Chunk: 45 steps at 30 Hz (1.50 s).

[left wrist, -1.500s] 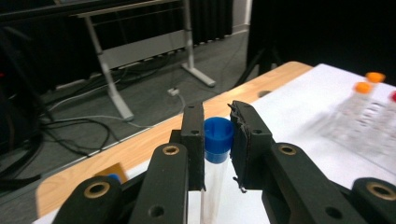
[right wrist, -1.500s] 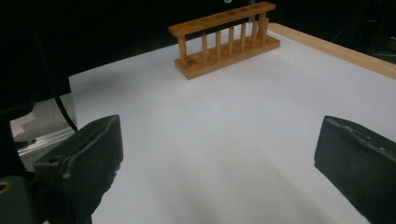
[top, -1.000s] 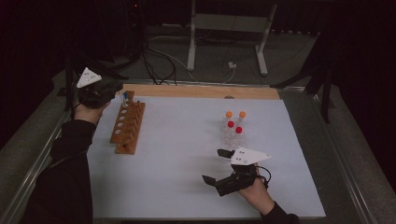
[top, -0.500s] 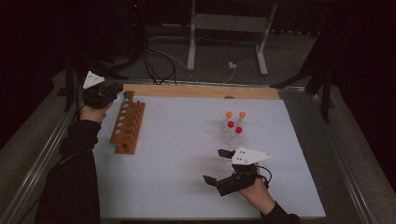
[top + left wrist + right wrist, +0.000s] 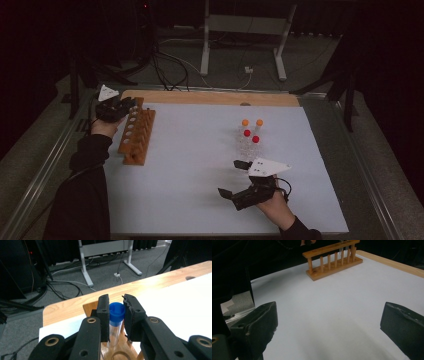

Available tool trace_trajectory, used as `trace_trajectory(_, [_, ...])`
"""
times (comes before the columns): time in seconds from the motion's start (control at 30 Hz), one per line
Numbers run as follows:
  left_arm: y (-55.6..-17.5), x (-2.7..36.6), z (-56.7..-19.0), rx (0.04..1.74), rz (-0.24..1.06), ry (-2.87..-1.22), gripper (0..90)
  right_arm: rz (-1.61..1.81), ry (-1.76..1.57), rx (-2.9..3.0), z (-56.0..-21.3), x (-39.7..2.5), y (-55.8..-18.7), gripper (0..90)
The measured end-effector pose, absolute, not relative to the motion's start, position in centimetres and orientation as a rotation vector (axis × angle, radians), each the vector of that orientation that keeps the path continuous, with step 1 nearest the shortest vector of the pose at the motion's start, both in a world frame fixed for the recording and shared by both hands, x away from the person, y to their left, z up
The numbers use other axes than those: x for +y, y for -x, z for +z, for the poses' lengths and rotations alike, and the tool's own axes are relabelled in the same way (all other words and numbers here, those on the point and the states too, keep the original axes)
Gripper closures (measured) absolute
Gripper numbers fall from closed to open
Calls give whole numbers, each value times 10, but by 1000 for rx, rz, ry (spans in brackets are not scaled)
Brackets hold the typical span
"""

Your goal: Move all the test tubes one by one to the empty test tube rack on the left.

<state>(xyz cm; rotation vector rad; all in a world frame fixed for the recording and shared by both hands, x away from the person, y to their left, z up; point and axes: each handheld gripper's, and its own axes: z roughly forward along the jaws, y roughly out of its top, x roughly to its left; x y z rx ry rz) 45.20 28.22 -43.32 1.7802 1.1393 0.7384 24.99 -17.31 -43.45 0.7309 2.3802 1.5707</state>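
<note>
A wooden tube rack lies along the left side of the white mat. My left gripper is at the rack's far end. In the left gripper view its jaws are shut on a clear tube with a blue cap, which stands upright in the rack's end hole. Several clear tubes with orange and red caps stand together right of the mat's centre. My right gripper hovers near the mat's front right, jaws wide open with nothing between them. The rack shows far off in its view.
A bare wooden strip runs along the mat's far edge. Metal rails border the table at left and right. Cables and a metal stand's legs lie on the floor beyond the table.
My left gripper has shifted slightly right and nearer, down over the rack's far end around the blue-capped tube. The right gripper has stayed put.
</note>
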Motion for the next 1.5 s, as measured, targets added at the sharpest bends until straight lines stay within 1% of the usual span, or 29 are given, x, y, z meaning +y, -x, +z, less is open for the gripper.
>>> trace_trajectory(0.67, [-455,280,-446,1160,732,-1827,773,1571,-731,2386,-435,-173,-250,10])
trace_trajectory(0.93, [-455,281,-447,1165,708,-1820,770,1575,-735,2387,-435,-174,-251,10])
trace_trajectory(1.03, [-454,284,-445,1168,687,-1811,753,1575,-734,2388,-435,-174,-250,10])
trace_trajectory(1.13, [-450,285,-441,1170,674,-1794,635,1574,-737,2385,-435,-174,-251,10])
trace_trajectory(1.2, [-447,286,-437,1172,660,-1784,581,1574,-735,2384,-435,-174,-251,10])
trace_trajectory(1.27, [-442,285,-432,1163,662,-1785,482,1575,-735,2383,-434,-174,-250,10])
trace_trajectory(1.43, [-428,279,-420,1122,619,-1790,357,1577,-736,2376,-433,-175,-250,10])
trace_trajectory(1.5, [-423,275,-416,1112,597,-1796,259,1578,-738,2375,-433,-176,-250,10])
